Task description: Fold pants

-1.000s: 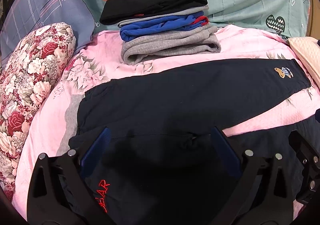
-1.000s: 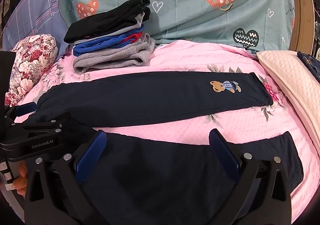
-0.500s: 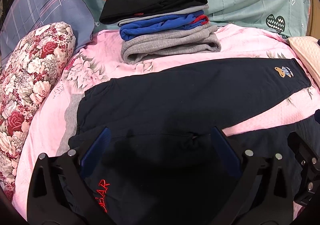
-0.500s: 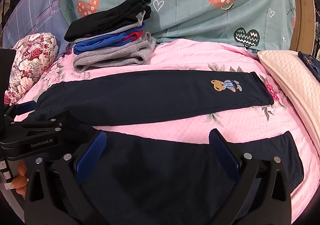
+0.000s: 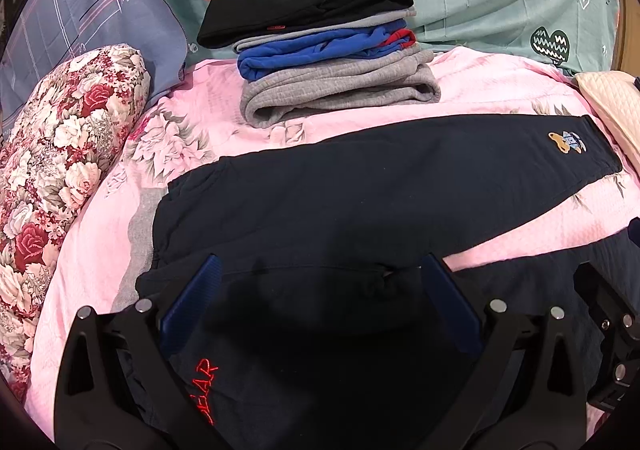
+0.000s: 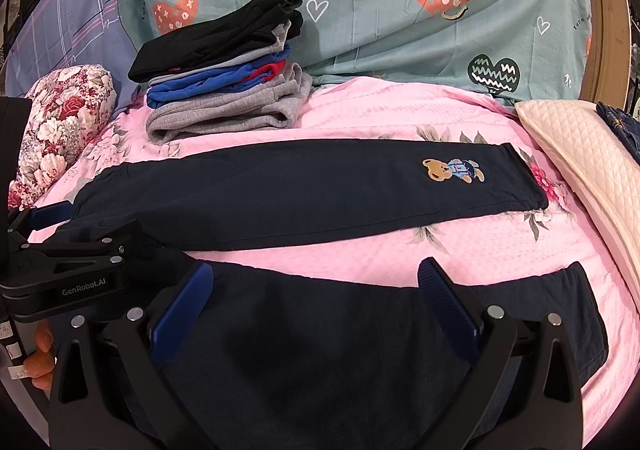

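Dark navy pants [image 5: 360,205] [image 6: 304,193] lie spread flat on the pink bedspread, legs apart in a V. The far leg bears a teddy-bear patch [image 6: 452,169] near its cuff. Red "BEAR" lettering [image 5: 206,390] marks the waist end. My left gripper [image 5: 320,274] hovers open over the waist and crotch, with nothing between its blue pads. Over the near leg [image 6: 320,330] my right gripper [image 6: 316,278] is also open and holds nothing. The left gripper's black body [image 6: 68,270] shows at the left of the right wrist view.
A stack of folded clothes [image 5: 324,49] [image 6: 224,69] in black, blue and grey sits at the back. A floral bolster [image 5: 60,185] lies left. A cream quilted pillow [image 6: 580,153] lies right. Teal and blue pillows line the headboard. A hand [image 6: 40,354] holds the left gripper.
Almost nothing moved. The right wrist view has drifted very slightly, and both grippers stay open over the pants.
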Demonstrator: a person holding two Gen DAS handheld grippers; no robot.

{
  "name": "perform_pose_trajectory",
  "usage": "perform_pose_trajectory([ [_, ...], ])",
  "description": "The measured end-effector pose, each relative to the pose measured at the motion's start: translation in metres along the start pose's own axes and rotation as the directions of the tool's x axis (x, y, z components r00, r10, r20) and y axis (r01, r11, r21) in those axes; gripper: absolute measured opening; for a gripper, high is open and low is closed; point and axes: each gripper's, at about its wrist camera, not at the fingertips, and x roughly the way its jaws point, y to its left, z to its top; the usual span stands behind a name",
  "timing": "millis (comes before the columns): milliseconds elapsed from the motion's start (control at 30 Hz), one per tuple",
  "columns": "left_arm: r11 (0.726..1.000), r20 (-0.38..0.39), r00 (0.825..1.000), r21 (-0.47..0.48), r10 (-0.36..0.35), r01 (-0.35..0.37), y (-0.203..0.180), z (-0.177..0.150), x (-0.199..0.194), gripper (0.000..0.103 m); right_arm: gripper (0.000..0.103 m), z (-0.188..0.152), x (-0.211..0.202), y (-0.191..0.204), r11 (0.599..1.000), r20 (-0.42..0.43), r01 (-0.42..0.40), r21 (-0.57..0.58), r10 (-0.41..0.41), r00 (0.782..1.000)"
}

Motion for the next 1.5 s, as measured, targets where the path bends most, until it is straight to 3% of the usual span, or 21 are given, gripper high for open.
perform_pose_trajectory([
  [1400, 1.000, -0.003, 1.000, 0.006, 0.000, 0.000, -0.0030, -0.0012, 0.0002, 0.101, 0.102, -0.0025, 0.0028, 0.0031, 1.000, -0.012, -0.005, -0.008, 0.004, 1.000],
  [1500, 1.000, -0.011, 1.000, -0.011, -0.029, 0.029, -0.0009, 0.0003, -0.0025, 0.101, 0.102, -0.0018, 0.0014, 0.0030, 1.000, -0.010, -0.011, -0.005, 0.011, 1.000],
])
